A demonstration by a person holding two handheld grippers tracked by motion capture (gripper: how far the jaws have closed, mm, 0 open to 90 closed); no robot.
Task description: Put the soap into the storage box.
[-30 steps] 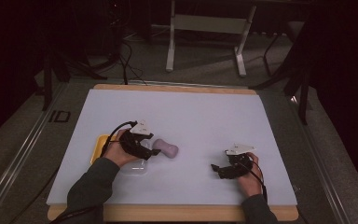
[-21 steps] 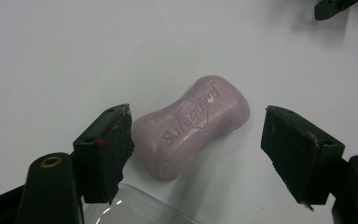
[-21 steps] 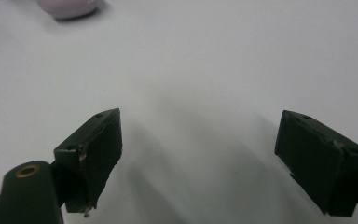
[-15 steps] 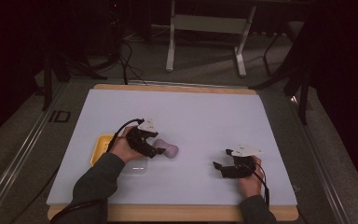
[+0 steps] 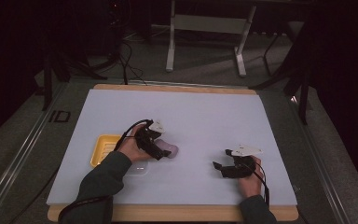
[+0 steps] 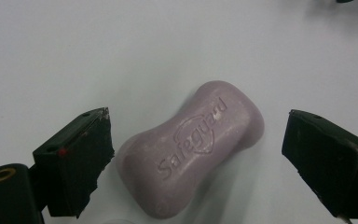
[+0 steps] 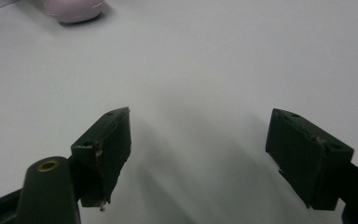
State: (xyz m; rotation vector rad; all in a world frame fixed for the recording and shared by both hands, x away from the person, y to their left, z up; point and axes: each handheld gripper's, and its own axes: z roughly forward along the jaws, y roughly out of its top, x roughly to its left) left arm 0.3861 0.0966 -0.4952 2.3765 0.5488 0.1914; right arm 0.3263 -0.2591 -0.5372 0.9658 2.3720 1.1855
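Note:
A lilac soap bar [image 6: 191, 149] with a raised brand name lies flat on the white tabletop [image 5: 205, 116], also seen in the high view [image 5: 171, 150]. My left gripper [image 6: 200, 140] straddles it. Its jaws have just been opening, and the soap lies between them with a wide gap on the right and a narrow one on the left. In the high view the left gripper [image 5: 162, 153] reaches the soap from the left. My right gripper [image 7: 198, 144] stands open over bare table, at the front right [image 5: 219, 168]. The soap [image 7: 74, 9] shows far off in its view.
A yellow ribbed soap dish [image 5: 103, 149] sits just left of the left hand. A clear plastic piece [image 5: 137, 169] lies beside the left forearm. A wooden rim [image 5: 177, 87] borders the table, and a metal stand [image 5: 205, 28] stands beyond it.
My left hand has shifted a little to the right, onto the soap. The soap and the right hand have stayed where they were.

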